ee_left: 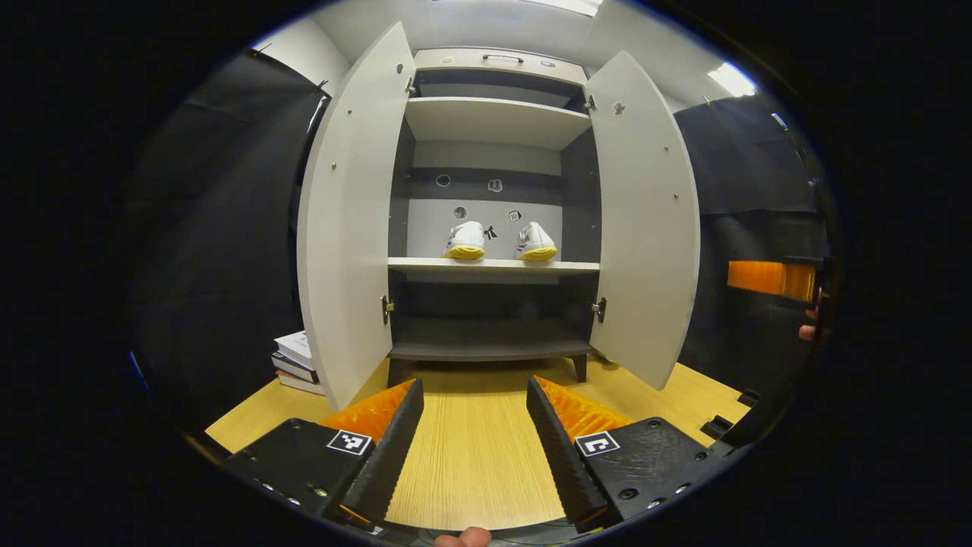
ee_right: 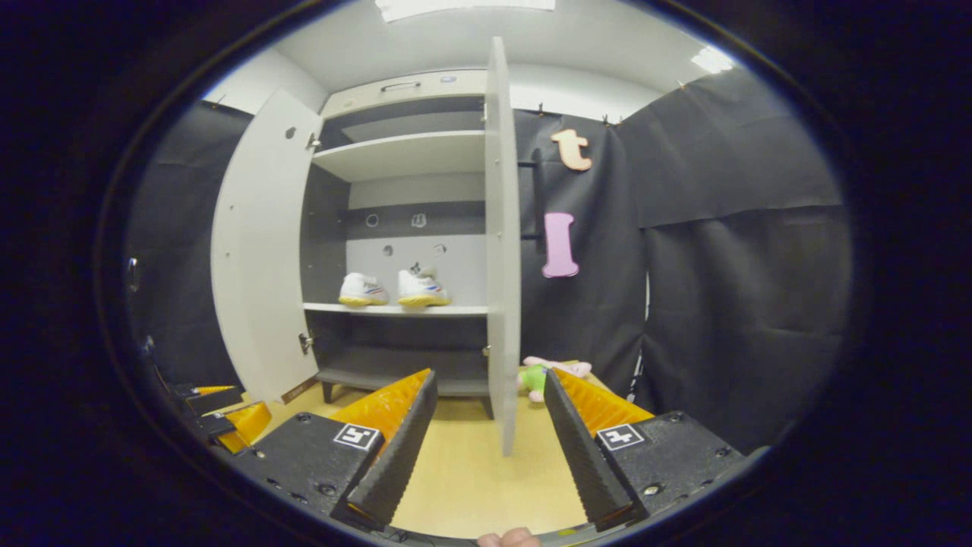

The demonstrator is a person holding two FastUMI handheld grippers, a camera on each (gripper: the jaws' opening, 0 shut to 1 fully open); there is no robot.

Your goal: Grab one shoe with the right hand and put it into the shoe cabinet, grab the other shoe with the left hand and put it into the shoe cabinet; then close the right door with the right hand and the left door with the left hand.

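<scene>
The shoe cabinet (ee_left: 493,121) stands with both doors swung wide. Two white shoes with yellow soles, one (ee_left: 465,241) left and one (ee_left: 536,242) right, sit side by side on its middle shelf (ee_left: 493,265). My left gripper (ee_left: 474,414) is open and empty, well back from the cabinet and centred between the left door (ee_left: 349,220) and the right door (ee_left: 645,220). In the right gripper view my right gripper (ee_right: 490,422) is open and empty, with the right door (ee_right: 501,243) edge-on just ahead of its fingers. The shoes (ee_right: 363,289) (ee_right: 422,289) and the left door (ee_right: 262,251) also appear there.
A stack of books (ee_left: 296,361) lies on the wooden floor left of the cabinet. A soft toy (ee_right: 543,374) lies on the floor behind the right door. The other gripper (ee_left: 771,277) with a hand shows at the far right in the left gripper view. The booth's black cloth hangs on both sides.
</scene>
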